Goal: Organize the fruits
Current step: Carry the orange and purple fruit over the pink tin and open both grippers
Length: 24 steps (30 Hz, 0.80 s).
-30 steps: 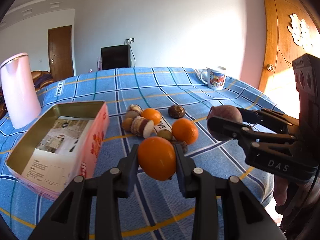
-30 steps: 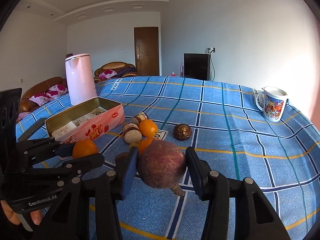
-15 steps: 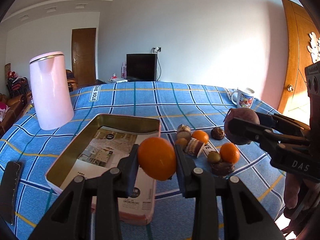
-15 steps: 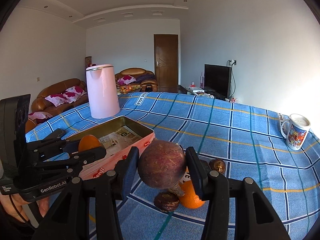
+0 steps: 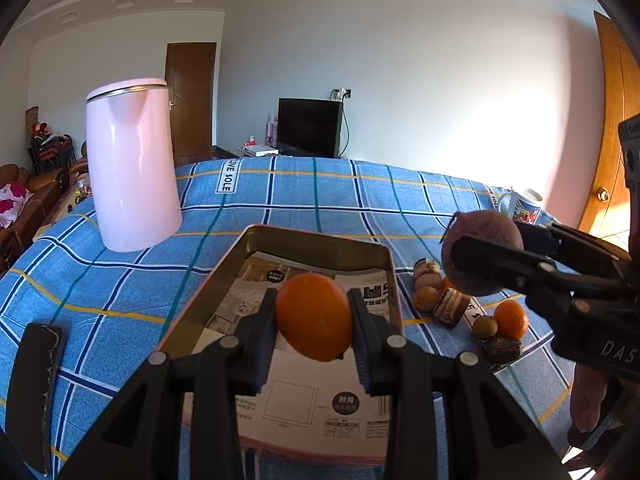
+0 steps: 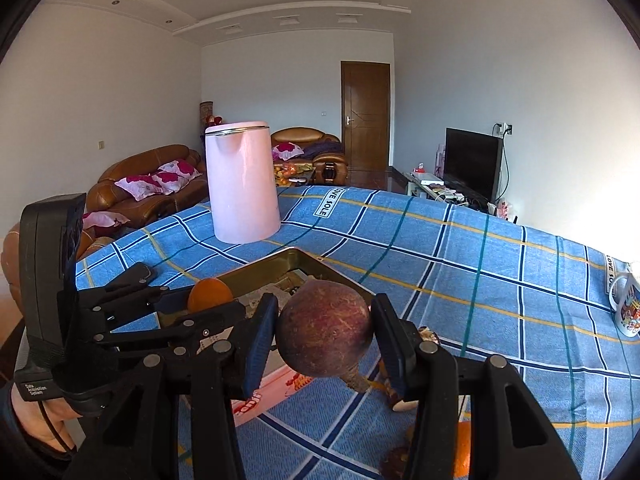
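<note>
Left gripper (image 5: 314, 322): jaws clamped on orange (image 5: 314, 316), now carried over tin (image 5: 384, 256).
Right gripper (image 6: 325, 340): jaws clamped on purple fruit (image 6: 325, 334), near tin's right edge.
Implication: both ready for release.

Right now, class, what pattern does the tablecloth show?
The tablecloth is blue, checked with navy, teal and yellow lines; clearest in the right wrist view.

A pale pink kettle (image 5: 132, 168) stands on a blue tablecloth (image 5: 320, 196) checked in navy, yellow and teal; black grippers carry an orange (image 5: 314, 316) and a purple-brown fruit (image 6: 325, 330).
</note>
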Tool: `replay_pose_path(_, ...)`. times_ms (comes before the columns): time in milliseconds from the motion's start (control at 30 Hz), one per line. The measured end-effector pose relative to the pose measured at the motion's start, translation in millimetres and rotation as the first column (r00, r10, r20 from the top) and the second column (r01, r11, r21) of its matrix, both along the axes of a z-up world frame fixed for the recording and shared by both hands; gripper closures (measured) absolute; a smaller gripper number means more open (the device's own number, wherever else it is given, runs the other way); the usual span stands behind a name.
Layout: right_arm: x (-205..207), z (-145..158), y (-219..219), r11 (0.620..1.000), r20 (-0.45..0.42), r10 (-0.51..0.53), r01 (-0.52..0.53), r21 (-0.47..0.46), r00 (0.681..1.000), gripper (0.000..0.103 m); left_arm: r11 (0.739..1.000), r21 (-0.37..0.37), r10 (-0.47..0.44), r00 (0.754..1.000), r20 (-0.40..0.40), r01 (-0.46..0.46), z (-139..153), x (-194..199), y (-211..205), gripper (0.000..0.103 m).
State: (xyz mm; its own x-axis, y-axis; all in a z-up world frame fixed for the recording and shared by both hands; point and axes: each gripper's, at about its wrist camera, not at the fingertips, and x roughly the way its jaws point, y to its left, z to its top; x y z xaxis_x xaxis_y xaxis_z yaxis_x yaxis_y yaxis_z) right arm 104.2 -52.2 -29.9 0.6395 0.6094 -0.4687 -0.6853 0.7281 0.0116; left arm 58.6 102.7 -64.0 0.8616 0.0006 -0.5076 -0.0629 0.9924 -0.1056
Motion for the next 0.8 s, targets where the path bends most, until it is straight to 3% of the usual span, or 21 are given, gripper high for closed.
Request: replay_pose_path(800, 21, -28, 69, 0.995, -0.090, 0.051, -0.058, -0.080, 0.995, 0.053, 0.998, -0.041, 0.048, 0.996, -0.078, -0.051, -12, 15, 45, 0.068)
